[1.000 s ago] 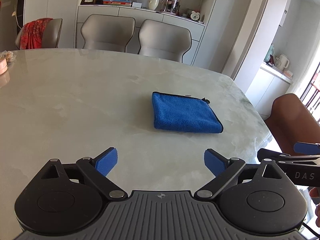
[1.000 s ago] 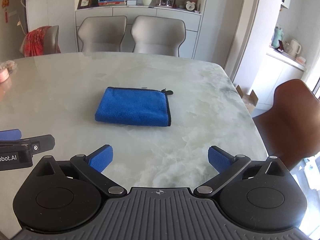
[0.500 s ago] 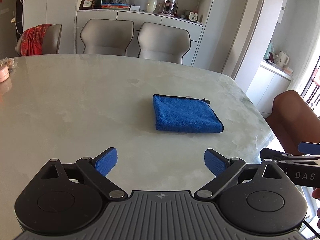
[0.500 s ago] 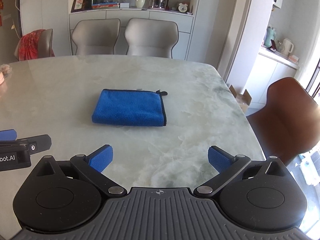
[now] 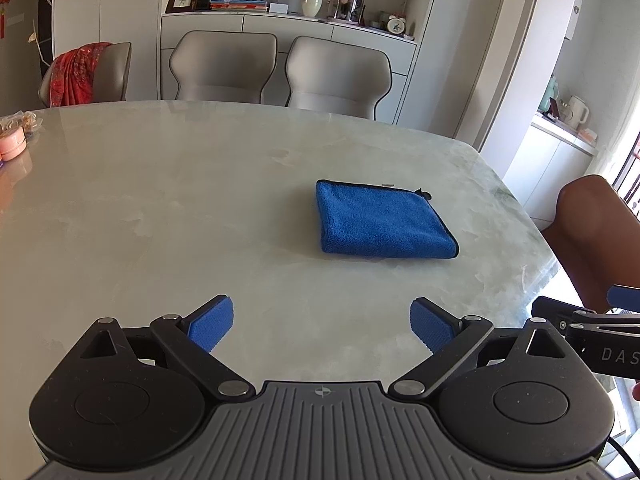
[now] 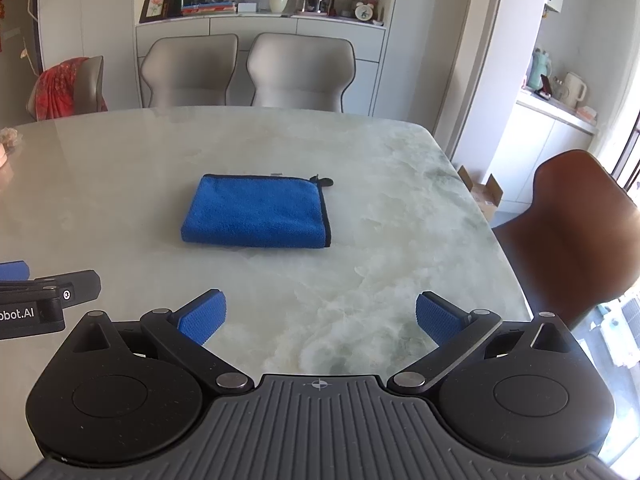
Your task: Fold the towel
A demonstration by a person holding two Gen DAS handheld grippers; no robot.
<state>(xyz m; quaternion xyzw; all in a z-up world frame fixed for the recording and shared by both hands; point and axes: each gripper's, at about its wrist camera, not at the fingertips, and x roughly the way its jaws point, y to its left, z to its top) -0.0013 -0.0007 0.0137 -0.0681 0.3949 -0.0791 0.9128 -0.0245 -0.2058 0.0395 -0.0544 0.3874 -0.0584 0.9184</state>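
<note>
left wrist view is showing the blue towel point(image 5: 382, 222) lying folded on the table point(image 5: 160, 200), well ahead of both claws, left point(image 5: 322, 322) and right point(image 6: 320, 318), each gaping apart and empty. nudging it could be undoing the fold.

Home dining room: marble table point(image 5: 200, 200), upholstered chairs point(image 5: 224, 68), decorated sideboard point(image 6: 260, 24).

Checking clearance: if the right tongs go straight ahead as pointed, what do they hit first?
Probably bare table, just right of the blue towel. Right tongs are open; depth is unclear.
</note>
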